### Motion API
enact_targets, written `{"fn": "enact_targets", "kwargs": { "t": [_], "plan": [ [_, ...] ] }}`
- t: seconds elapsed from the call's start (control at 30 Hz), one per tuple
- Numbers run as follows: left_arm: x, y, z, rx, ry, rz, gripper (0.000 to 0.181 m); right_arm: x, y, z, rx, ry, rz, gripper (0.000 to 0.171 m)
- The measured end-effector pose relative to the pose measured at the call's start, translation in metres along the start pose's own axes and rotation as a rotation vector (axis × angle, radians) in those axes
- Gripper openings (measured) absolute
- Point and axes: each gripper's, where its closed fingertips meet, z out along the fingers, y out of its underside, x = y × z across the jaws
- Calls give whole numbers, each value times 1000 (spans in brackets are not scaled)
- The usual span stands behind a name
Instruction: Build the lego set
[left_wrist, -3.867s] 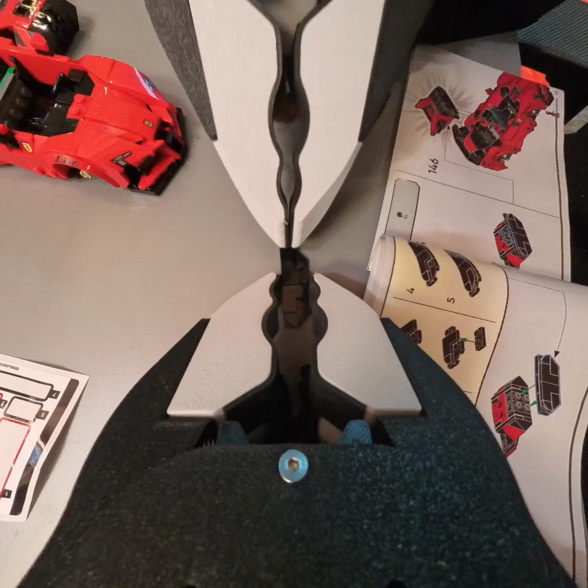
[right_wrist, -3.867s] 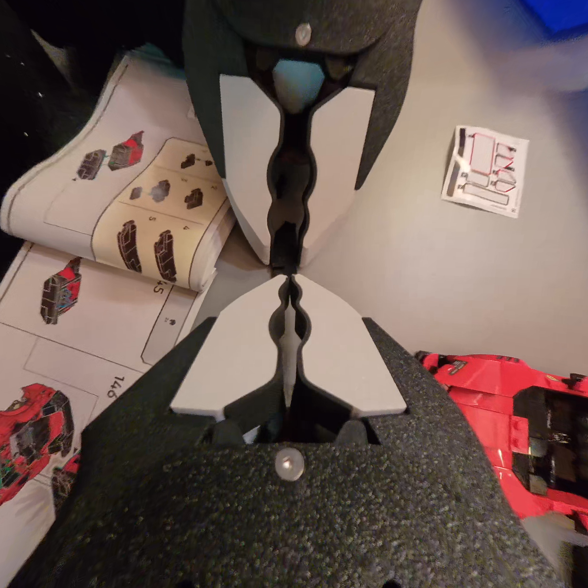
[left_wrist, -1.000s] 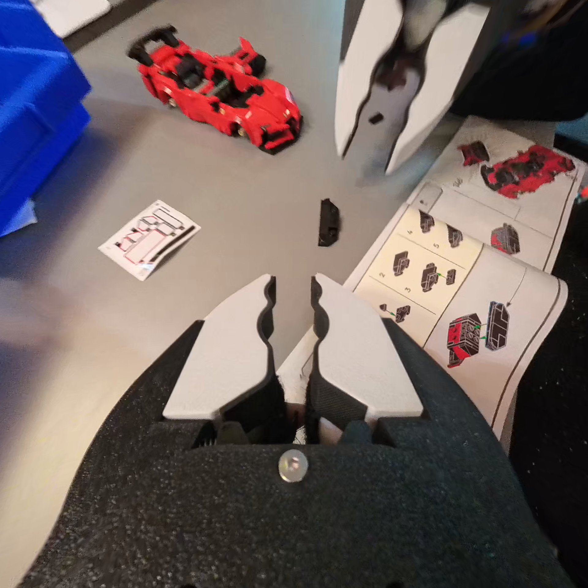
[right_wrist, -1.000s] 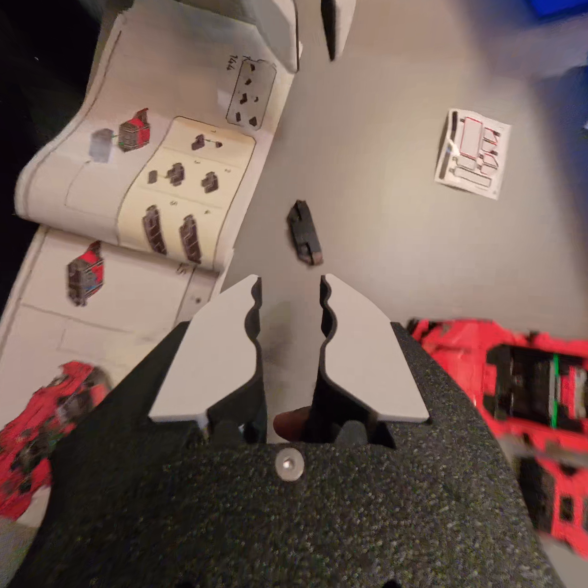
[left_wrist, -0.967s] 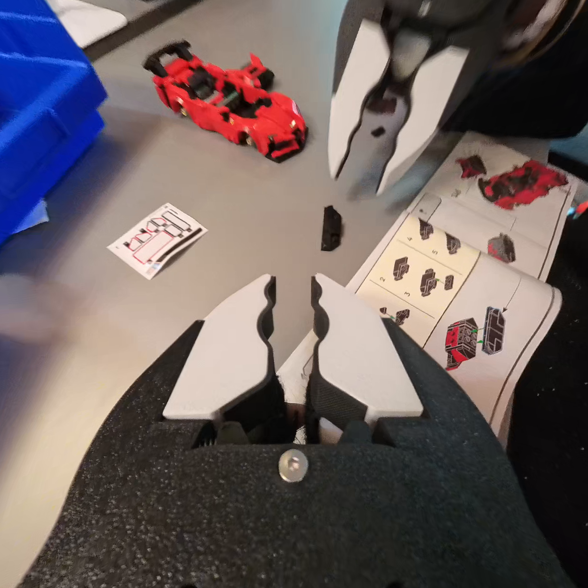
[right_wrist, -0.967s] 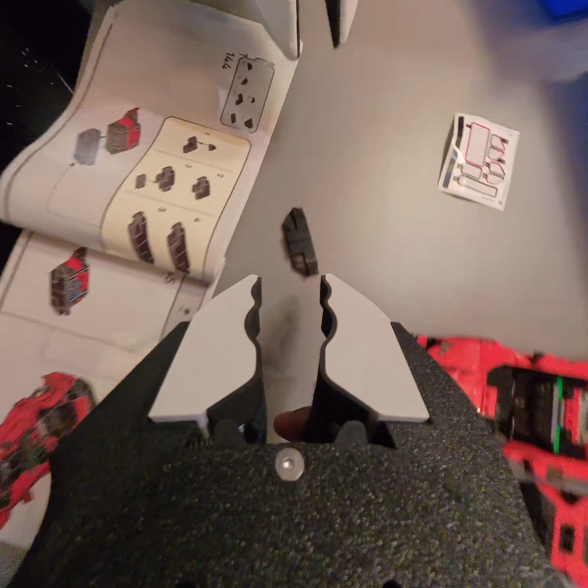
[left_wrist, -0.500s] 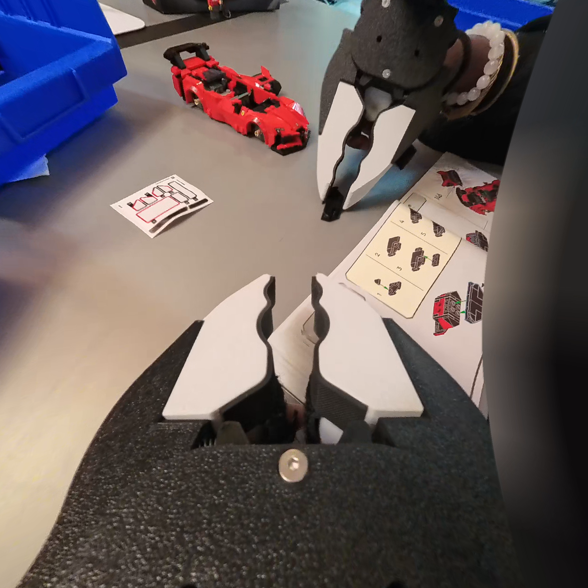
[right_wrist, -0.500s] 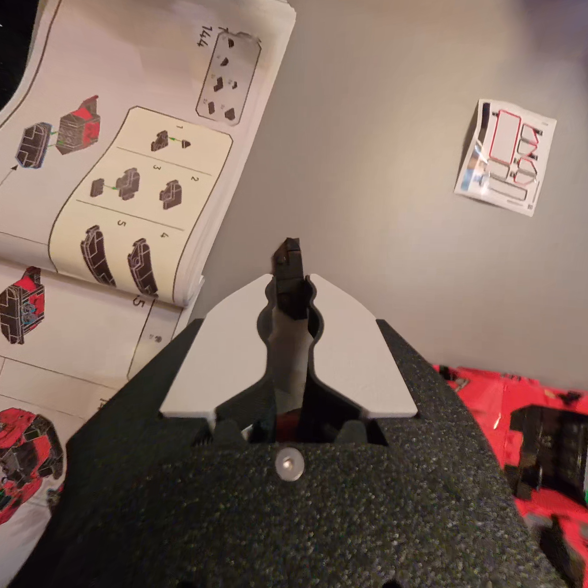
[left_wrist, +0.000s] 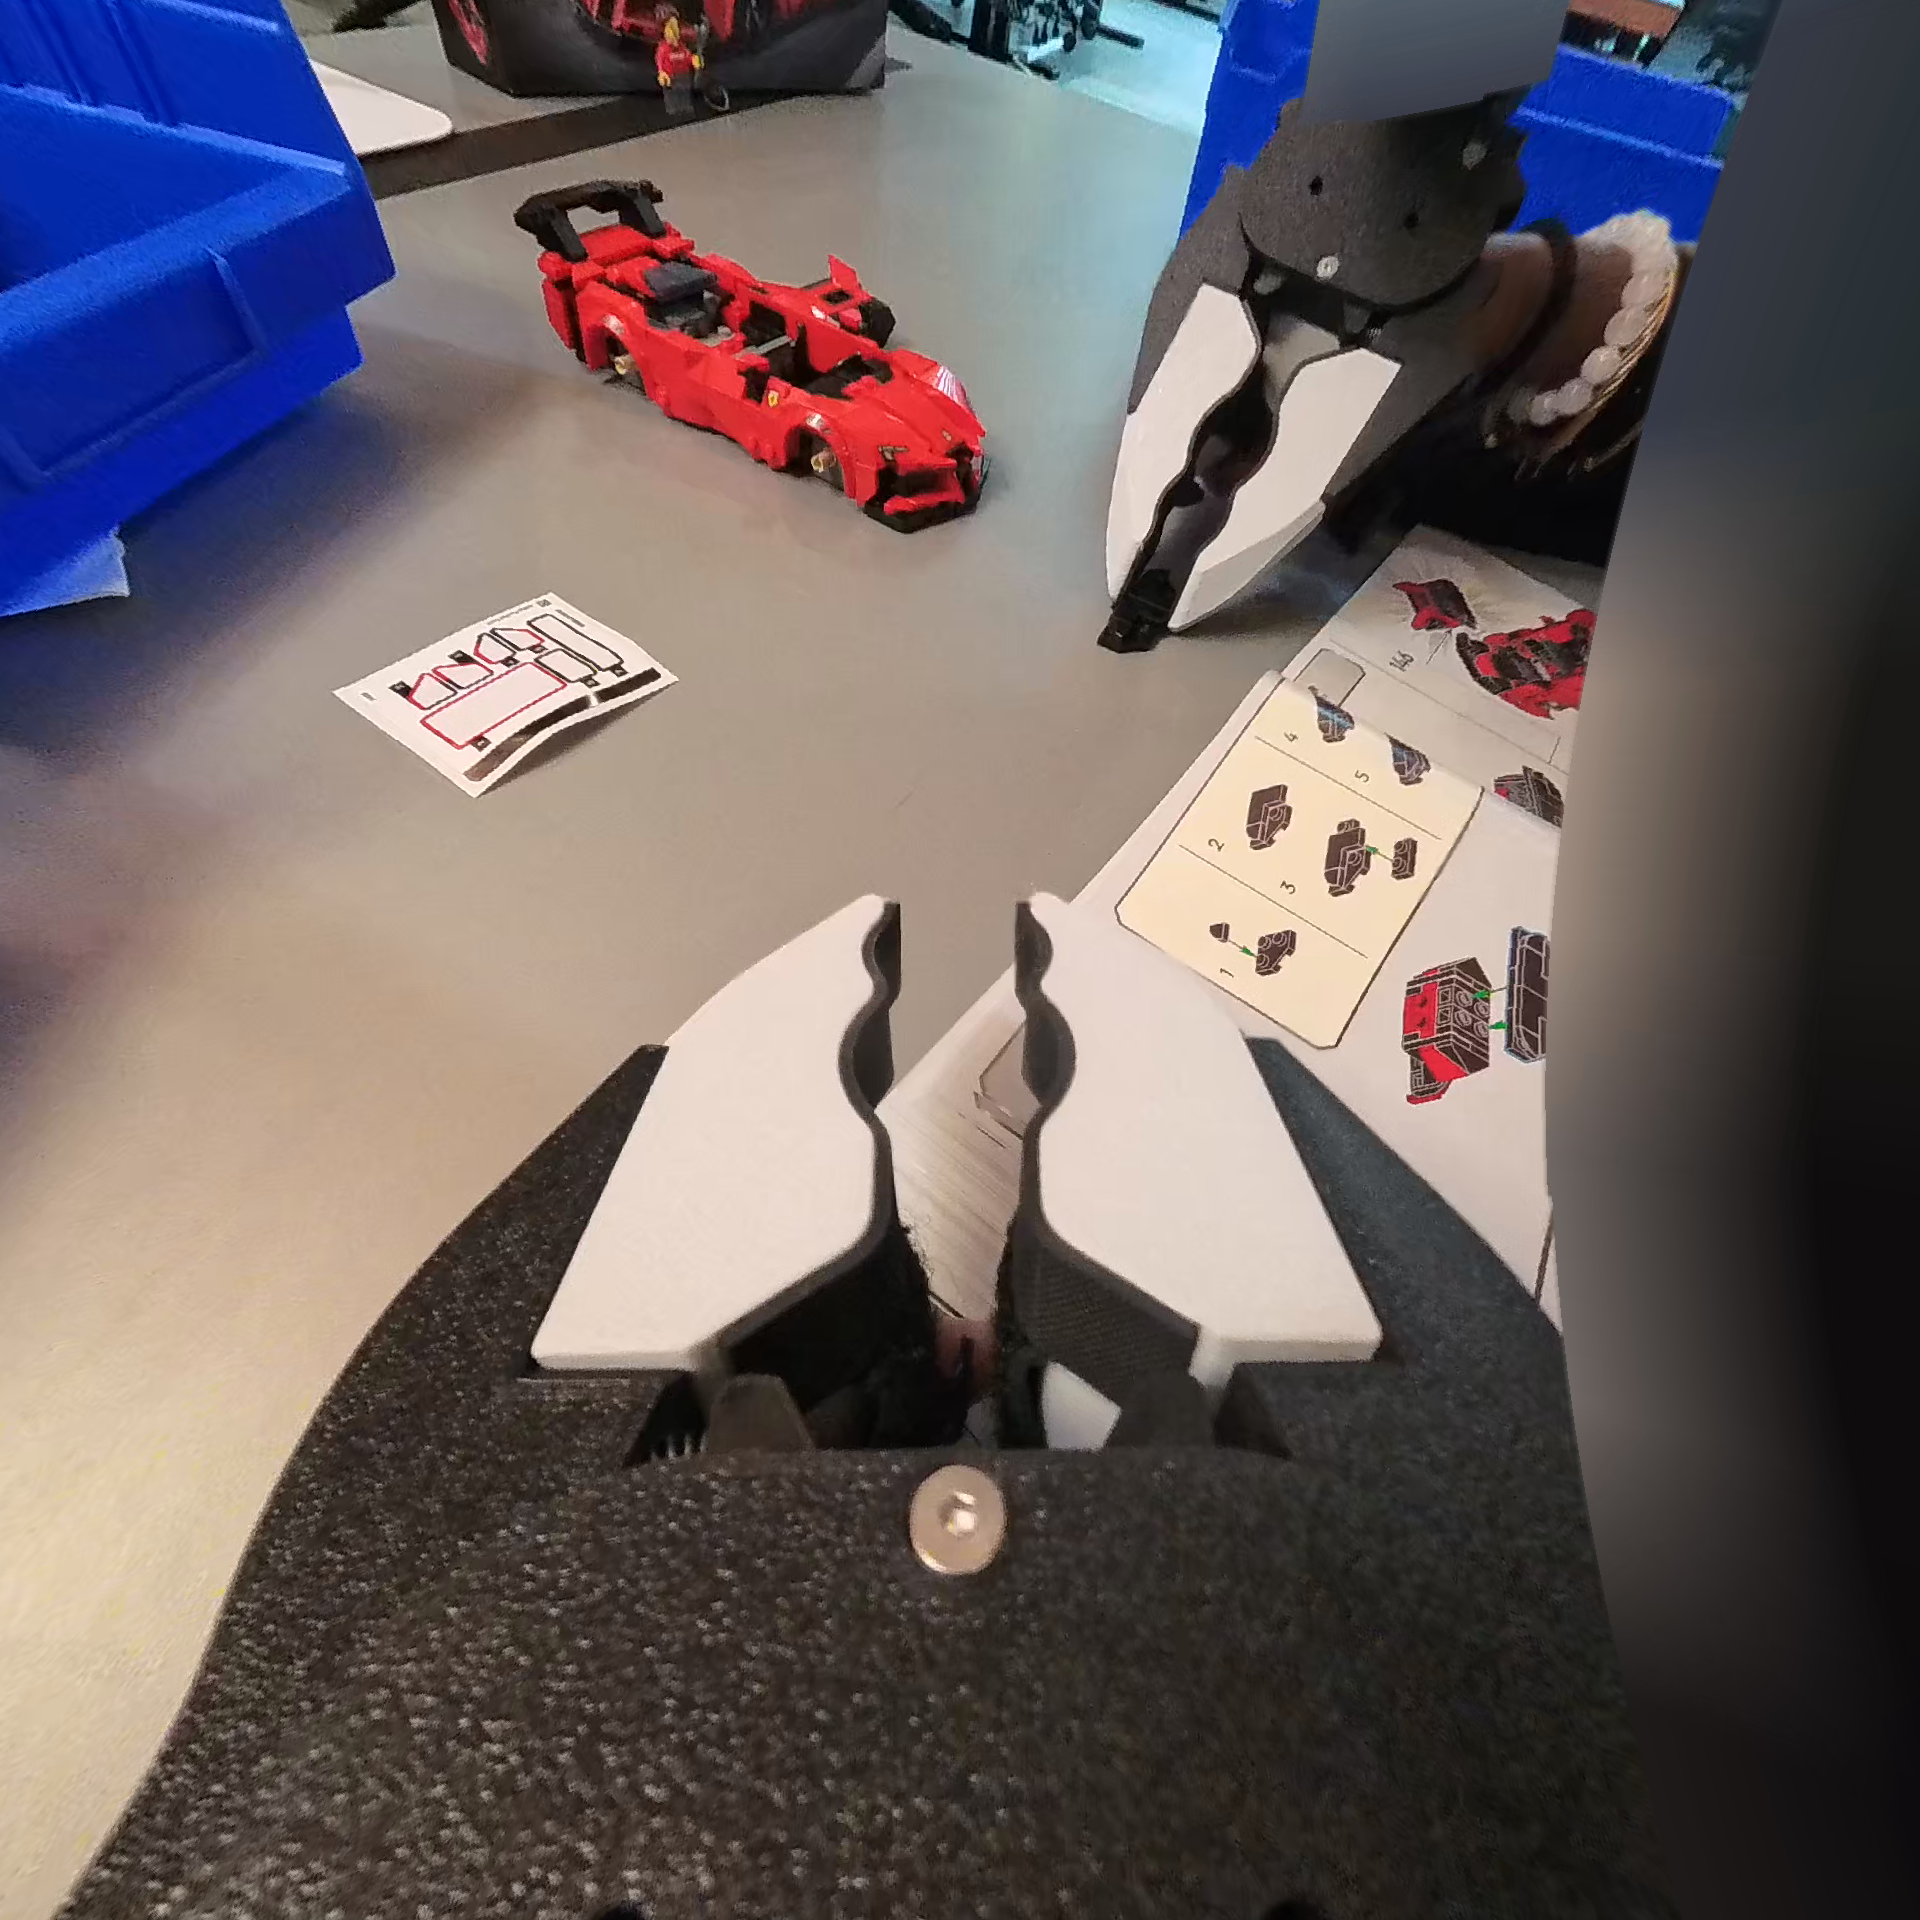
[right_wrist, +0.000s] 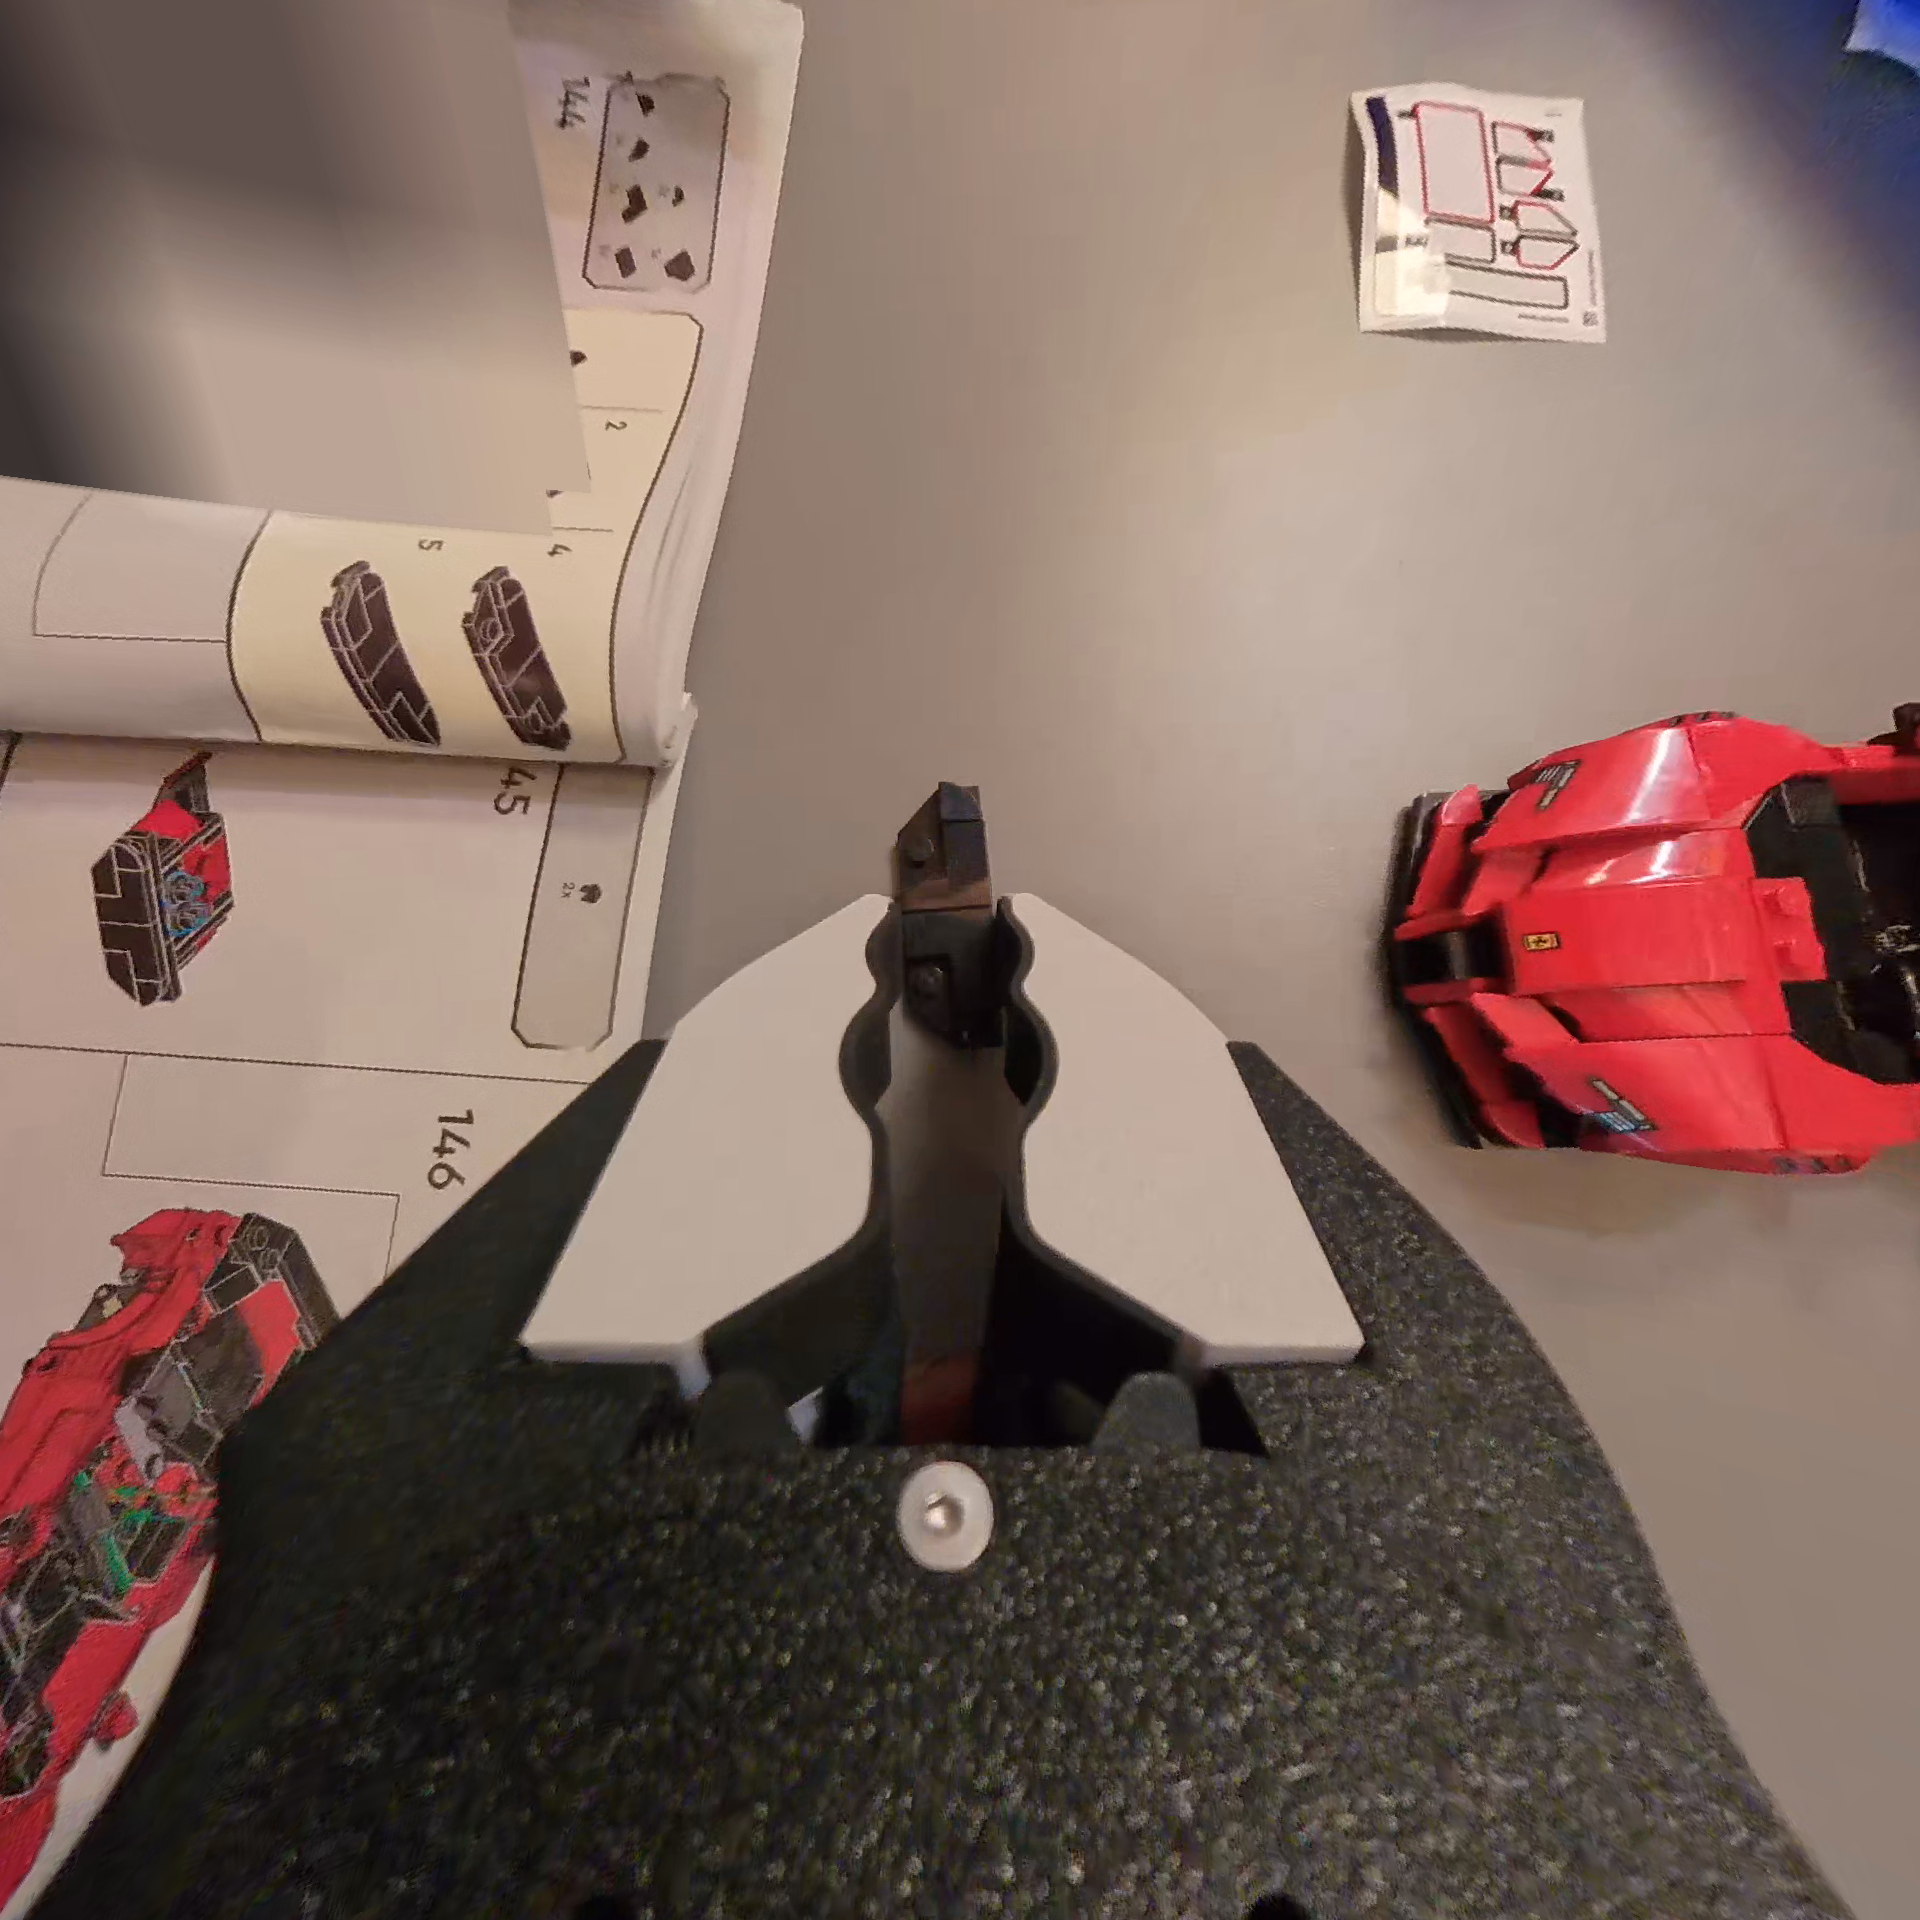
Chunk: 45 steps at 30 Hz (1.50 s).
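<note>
- The right gripper (right_wrist: 940, 914) is clamped on a small black lego assembly (right_wrist: 943, 883); the piece juts out past the fingertips, and in the left wrist view its lower end sits at or just above the grey table (left_wrist: 312, 1039), contact unclear.
- In the left wrist view the same right gripper (left_wrist: 1148, 613) points down at the far right, with the black piece (left_wrist: 1132, 623) at its tips, just beside the far-left edge of the open instruction booklet (left_wrist: 1288, 883).
- The left gripper (left_wrist: 956, 920) holds nothing; its fingers stand a narrow gap apart, hovering over the near corner of the booklet.
- The red lego car (left_wrist: 758, 353), with a black rear wing, stands on the table at the far middle, well apart from both grippers; in the right wrist view its nose (right_wrist: 1662, 956) shows at the right edge, near the held piece but not touching it.
- A white sticker sheet (left_wrist: 506, 688) lies flat on the table, left of centre, between the car and the left gripper; in the right wrist view it (right_wrist: 1475, 213) lies far right.
- The booklet (right_wrist: 312, 831) lies open to the left of the right gripper, its upper page curled.
- A blue storage bin (left_wrist: 156, 291) stands at the far left.
- A wrist with a pale bead bracelet (left_wrist: 1621, 322) shows behind the right gripper.
</note>
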Motion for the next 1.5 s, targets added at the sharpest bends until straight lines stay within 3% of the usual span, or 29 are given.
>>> {"fn": "enact_targets", "kwargs": {
  "t": [0.2, 0.33, 0.43, 0.53, 0.63, 0.73, 0.87, 0.97, 1.07, 1.17, 1.27, 1.5],
  "plan": [
    [7, 8, 14, -132, 24, 56, 19, 0, -1, 0, 75, -11, 26, 17],
    [23, -8, 33, -160, 90, 119, 15, 1, -1, 0, 74, 6, 8, 17],
    [39, -20, 49, -199, 194, 183, 15, 3, -1, 0, 75, 13, 30, 36],
    [44, -24, 66, -269, 265, 239, 10, -3, -8, -5, 140, -43, 71, 39],
    [40, -29, 79, -308, 276, 234, 5, 6, -17, -17, 237, -26, 125, 32],
    [52, -49, 83, -195, 329, 144, 4, 18, -36, -41, 433, 3, 174, 16],
    [60, -64, 73, -47, 337, 72, 23, 27, -58, -79, 723, 8, 201, 7],
    [56, -64, 64, 1, 294, 87, 28, 27, -60, -90, 795, 32, 145, 16],
    [50, -61, 58, 0, 226, 101, 42, 28, -64, -95, 819, 104, 72, 34],
    [49, -61, 54, -35, 183, 131, 59, 25, -74, -108, 910, 152, 3, 64],
    [48, -72, 52, -51, 124, 185, 75, 30, -81, -127, 1014, 174, 40, 82],
    [44, -121, 46, 6, -52, 333, 86, 28, -84, -159, 1227, 76, 99, 72]
  ]
}}
